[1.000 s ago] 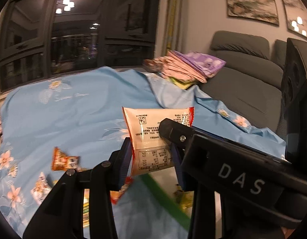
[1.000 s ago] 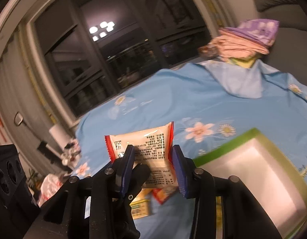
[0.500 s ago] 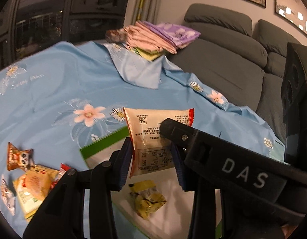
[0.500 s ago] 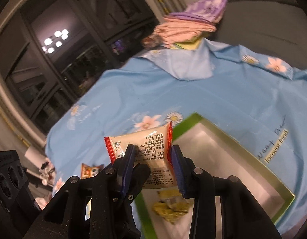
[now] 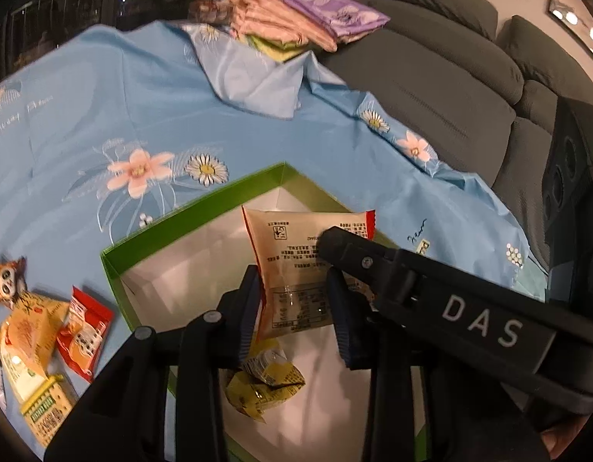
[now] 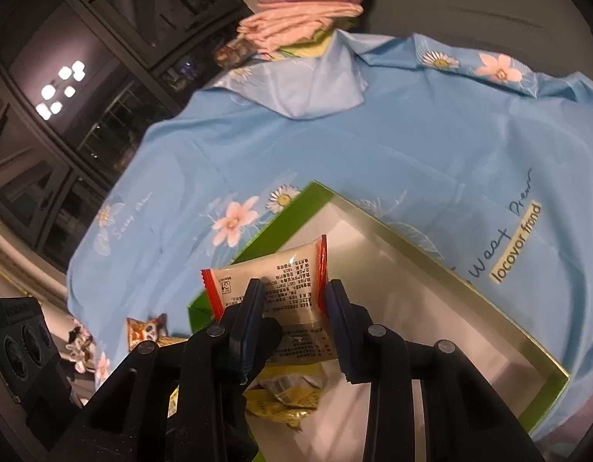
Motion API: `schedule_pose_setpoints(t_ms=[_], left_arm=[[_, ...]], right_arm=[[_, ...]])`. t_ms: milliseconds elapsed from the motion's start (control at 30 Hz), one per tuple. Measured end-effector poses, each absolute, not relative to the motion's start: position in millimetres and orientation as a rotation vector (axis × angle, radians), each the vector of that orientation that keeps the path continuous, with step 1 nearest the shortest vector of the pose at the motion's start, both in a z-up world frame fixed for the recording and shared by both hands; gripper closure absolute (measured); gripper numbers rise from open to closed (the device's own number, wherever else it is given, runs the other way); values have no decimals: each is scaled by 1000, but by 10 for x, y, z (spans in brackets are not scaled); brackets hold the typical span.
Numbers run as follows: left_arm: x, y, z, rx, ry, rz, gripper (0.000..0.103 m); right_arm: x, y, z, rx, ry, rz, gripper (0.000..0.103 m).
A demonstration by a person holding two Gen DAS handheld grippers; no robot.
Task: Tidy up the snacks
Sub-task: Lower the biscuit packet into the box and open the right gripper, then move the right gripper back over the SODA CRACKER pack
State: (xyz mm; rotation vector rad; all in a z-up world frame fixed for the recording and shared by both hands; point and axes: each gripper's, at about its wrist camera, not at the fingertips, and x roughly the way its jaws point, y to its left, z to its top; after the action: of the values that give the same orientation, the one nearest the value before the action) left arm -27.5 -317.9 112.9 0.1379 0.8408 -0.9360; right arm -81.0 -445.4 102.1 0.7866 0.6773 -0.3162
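On the near left of the blue flowered cloth [image 5: 115, 115] a small heap of loose snacks [image 5: 46, 346] lies, with a red packet [image 5: 84, 337] nearest the green box [image 5: 204, 200]. That box sits open on the cloth, its pale floor showing, and a crumpled yellow wrapper [image 5: 263, 383] rests inside at the near end.

Both tools tip steeply downward over the box. The left gripper [image 5: 296, 308] has its blue pads clamped on the sides of a cream snack packet [image 5: 300, 265] with red ends, which stands upright above the box floor, just over the yellow wrapper. The right gripper [image 6: 294, 319] comes in from the right at a slant, its black body marked "DAS" crossing low in front in the left view, and its tip lies against the same packet [image 6: 281, 281]. From its own camera its fingers are pressed on the packet's two sides, so the packet hangs between both tools at once, held clear of the box floor.

Farther back, folded cloths [image 5: 296, 19] in pink and purple are stacked at the far edge. To the right runs a grey sofa [image 5: 450, 77].
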Motion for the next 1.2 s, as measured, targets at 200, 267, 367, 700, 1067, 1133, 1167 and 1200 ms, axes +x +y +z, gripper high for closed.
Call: schedule_pose_setpoints(t_ms=[200,267,367,700,1067,1133,1167,1200], left_arm=[[-232,-3248,990,144,914,-929,72],[-218,-3266,962,142,928,-929,73],[-214,-3292,932,144,949,-937,73],[-162,-3381,758,147,1043,-945,75],[-163,-3257,831,96,1015,-917,59],[-178,-3136,925,74,974,-904,51],[-180,-3039,993,61,946,-891,45],[-186,-2956,1044,49,926,-881,38]], right_arm=[[-777,-4522,867,813,750,-345,66],[-767,-4538,838,820,763,-352,66],[-760,-4541,820,810,779,-371,66],[-716,-4646,653,838,855,-408,66],[-725,-4608,714,819,840,-436,57],[-718,-4582,785,785,816,-447,51],[-723,-4557,828,769,799,-448,47],[-726,-4527,877,754,781,-445,45]])
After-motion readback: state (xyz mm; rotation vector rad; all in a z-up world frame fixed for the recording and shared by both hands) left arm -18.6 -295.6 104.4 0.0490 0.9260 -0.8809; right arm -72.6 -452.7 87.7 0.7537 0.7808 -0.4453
